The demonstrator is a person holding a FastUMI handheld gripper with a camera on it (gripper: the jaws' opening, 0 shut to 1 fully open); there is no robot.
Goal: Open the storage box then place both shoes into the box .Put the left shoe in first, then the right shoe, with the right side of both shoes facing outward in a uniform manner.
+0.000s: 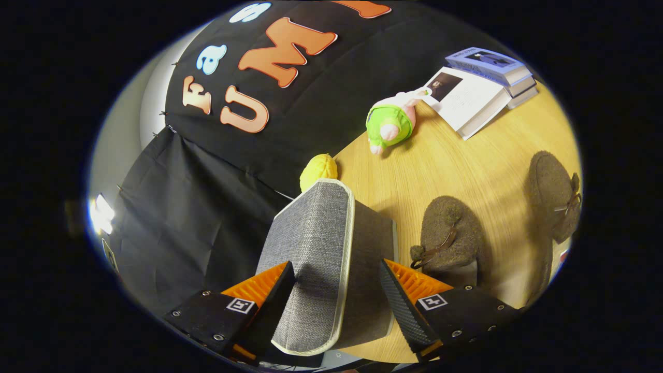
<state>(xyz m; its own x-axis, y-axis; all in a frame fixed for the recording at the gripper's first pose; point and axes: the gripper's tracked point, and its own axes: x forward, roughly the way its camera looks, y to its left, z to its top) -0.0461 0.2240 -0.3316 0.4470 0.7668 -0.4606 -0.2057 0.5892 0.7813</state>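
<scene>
Our gripper (336, 290) jaws stand wide, bracketing the grey fabric box lid (311, 259), with a gap at the right jaw. It looks light and floppy; we'd pinch its piped edge. Two soft woolly shoes (450, 233) wait at three o'clock on the desk (466, 160).

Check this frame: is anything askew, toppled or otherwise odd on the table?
Nothing looks damaged or spilled. The gripper has its fingers either side of the grey storage box; contact is unclear. Both brown shoes lie on the table, outside the box. The green plush toy lies on its side.
</scene>
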